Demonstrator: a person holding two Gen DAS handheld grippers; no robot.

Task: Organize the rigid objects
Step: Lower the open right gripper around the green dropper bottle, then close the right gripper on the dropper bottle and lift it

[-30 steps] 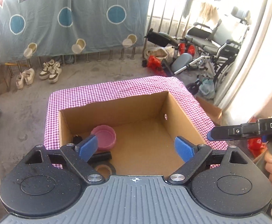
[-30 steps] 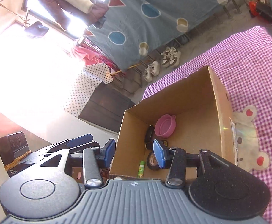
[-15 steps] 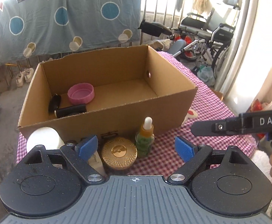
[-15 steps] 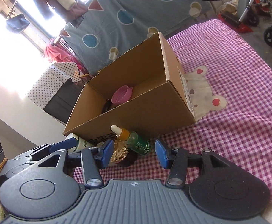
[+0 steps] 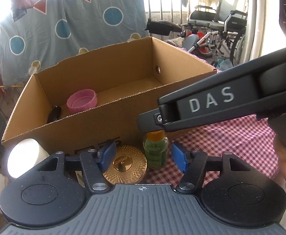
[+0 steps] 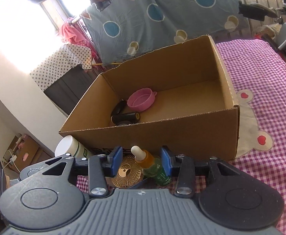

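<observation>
the dropper bottle [image 6: 155, 170] stands on the checked cloth [image 6: 264, 168], just in front of the box [image 6: 182, 137]. the right gripper [image 6: 142, 161] straddles it, jaws apart and just closing, pads not yet pressing. at its 9 o'clock lies the gold lid [image 5: 125, 164]. around both, the left gripper [image 5: 143, 157] is also apart and just closing. at 11 o'clock in the box sits a pink lid [image 6: 141, 99]. a white jar [image 6: 69, 148] stands at the box's left corner.

A matt corrugated cardboard box [image 6: 162, 137] sits on pink checked woven cloth [image 6: 270, 101]; beside it, a glossy gold metallic lid [image 5: 125, 161] with engraved rays, a clear green glass dropper bottle [image 6: 154, 168], and a pink plastic cap [image 5: 82, 100].
</observation>
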